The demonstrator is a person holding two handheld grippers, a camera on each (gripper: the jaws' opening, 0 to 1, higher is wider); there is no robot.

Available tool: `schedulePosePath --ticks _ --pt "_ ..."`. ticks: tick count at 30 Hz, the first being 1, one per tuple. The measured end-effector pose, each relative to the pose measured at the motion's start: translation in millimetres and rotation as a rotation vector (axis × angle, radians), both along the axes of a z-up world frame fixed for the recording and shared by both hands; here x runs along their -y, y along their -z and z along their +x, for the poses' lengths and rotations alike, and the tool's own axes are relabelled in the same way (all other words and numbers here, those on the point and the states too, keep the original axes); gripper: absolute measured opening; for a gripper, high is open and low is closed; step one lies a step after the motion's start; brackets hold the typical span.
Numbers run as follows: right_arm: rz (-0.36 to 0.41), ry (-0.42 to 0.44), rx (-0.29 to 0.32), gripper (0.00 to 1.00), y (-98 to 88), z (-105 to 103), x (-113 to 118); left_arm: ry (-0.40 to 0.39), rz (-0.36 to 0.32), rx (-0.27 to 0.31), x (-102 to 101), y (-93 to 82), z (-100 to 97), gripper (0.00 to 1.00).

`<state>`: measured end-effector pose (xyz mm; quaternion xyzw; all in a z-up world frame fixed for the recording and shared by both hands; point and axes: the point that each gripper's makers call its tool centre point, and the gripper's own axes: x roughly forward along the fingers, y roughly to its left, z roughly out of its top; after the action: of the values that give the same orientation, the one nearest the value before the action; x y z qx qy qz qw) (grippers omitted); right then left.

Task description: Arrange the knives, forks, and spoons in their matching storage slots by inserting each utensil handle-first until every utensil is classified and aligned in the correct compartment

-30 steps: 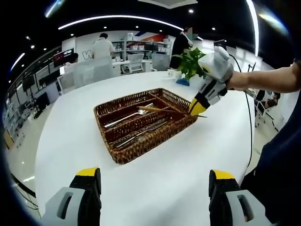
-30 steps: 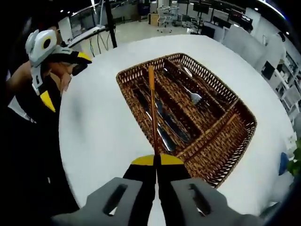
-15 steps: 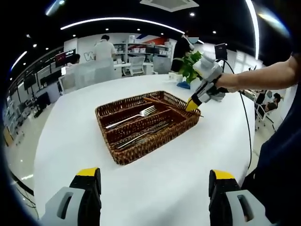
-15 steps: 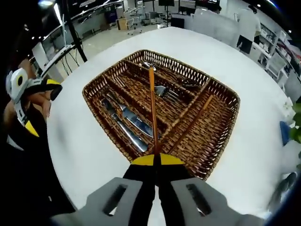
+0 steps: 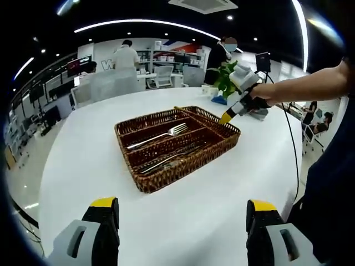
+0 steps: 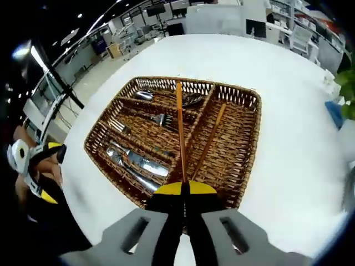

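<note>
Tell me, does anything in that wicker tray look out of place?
Yes. A brown stick, likely a chopstick, lies alone in the wicker tray's end compartment, and the right claw is shut on another; the other compartments hold metal cutlery.

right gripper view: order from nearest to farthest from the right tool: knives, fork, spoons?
1. Knives: left slot of the basket, closest to the right tool.
2. Fork: middle slot, further up.
3. Spoons: far slot, by the tip of the held stick.

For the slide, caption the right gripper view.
Right claw holds a wooden chopstick over the wicker cutlery tray.
</note>
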<state>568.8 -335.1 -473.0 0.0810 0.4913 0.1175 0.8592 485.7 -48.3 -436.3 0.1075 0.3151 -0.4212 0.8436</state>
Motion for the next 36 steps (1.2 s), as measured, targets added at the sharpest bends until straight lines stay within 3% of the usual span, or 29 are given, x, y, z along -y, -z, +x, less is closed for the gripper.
schedulePosePath --ticks 9,18,30,36 --pt "0.098 0.228 -0.073 0.00 9.2 12.3 12.1 -0.012 0.014 -0.005 -6.1 2.2 1.8 1.00" --pt "0.133 0.338 -0.121 0.00 19.7 15.0 16.9 -0.023 0.019 -0.001 -9.0 1.9 8.3 1.00" --pt "0.132 0.392 -0.118 0.00 26.3 16.1 19.3 -0.022 0.035 -0.001 -9.7 3.6 13.7 1.00" --pt "0.178 0.500 -0.121 0.00 32.7 11.8 18.4 -0.017 0.038 -0.007 -5.8 5.9 10.7 1.00"
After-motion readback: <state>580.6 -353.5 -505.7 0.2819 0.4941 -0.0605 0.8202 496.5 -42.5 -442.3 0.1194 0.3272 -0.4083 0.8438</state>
